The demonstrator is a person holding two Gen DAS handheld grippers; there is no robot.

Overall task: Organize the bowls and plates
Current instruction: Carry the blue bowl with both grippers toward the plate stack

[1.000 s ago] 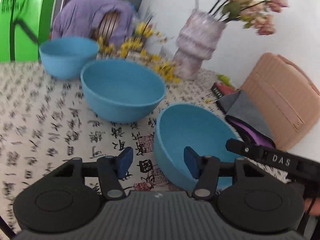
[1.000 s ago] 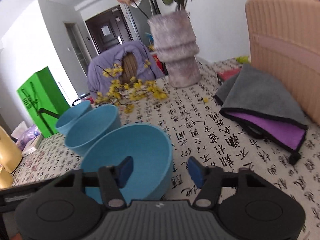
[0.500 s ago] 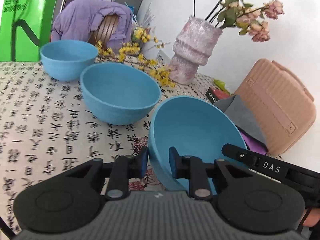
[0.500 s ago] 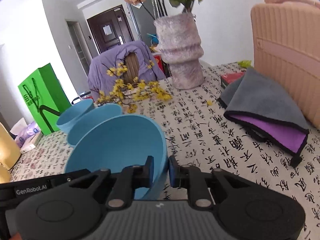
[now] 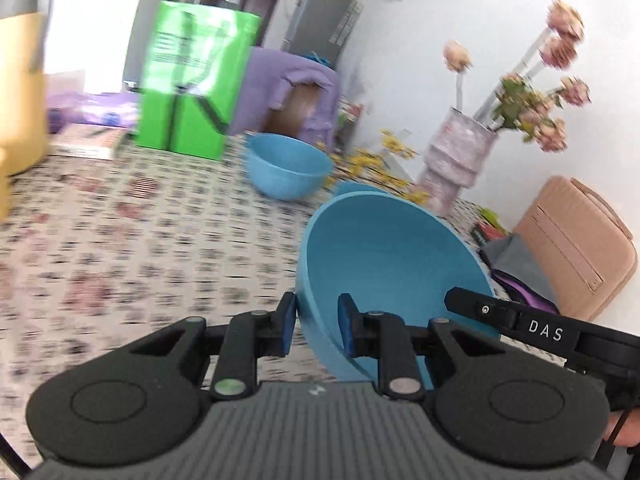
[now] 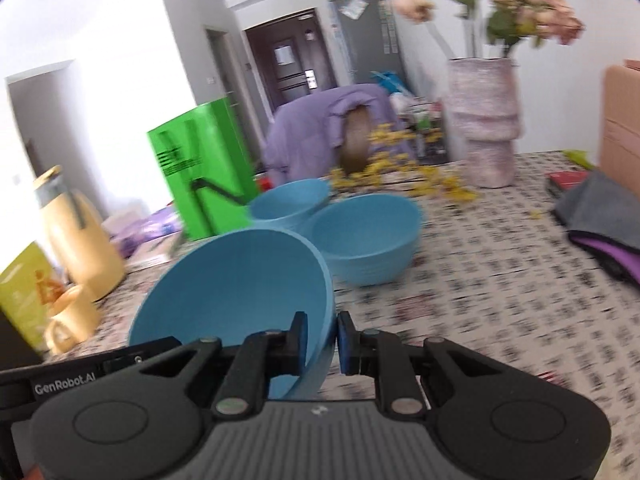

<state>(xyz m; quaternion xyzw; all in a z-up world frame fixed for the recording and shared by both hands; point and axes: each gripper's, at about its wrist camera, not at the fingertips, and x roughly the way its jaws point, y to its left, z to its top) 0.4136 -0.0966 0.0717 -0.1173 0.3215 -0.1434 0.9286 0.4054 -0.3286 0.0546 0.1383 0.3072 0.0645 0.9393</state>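
One blue bowl [image 5: 384, 264] hangs tilted above the patterned tablecloth, held from both sides. My left gripper [image 5: 316, 322] is shut on its left rim, one pad inside and one outside. In the right wrist view the same bowl [image 6: 240, 280] has its right rim pinched by my right gripper [image 6: 320, 338], which is also shut. Two more blue bowls [image 6: 368, 236] [image 6: 288, 204] stand side by side on the table behind it. The left wrist view shows the farther bowl [image 5: 286, 168] whole, and the nearer one [image 5: 356, 190] only peeks over the held bowl.
A green box [image 6: 200, 172], a yellow jug [image 6: 76, 236] and a yellow cup [image 6: 72, 320] stand at the left. A pink vase [image 6: 484, 120] with flowers and loose yellow blossoms [image 6: 400, 176] are at the back. A grey and purple cloth [image 5: 516, 264] and a pink case [image 5: 576, 244] lie at the right.
Both grippers closed on the near bowl's rim, one on each side. They then raised it off the table and carried it leftward, tilting it; the views are blurred by the motion.
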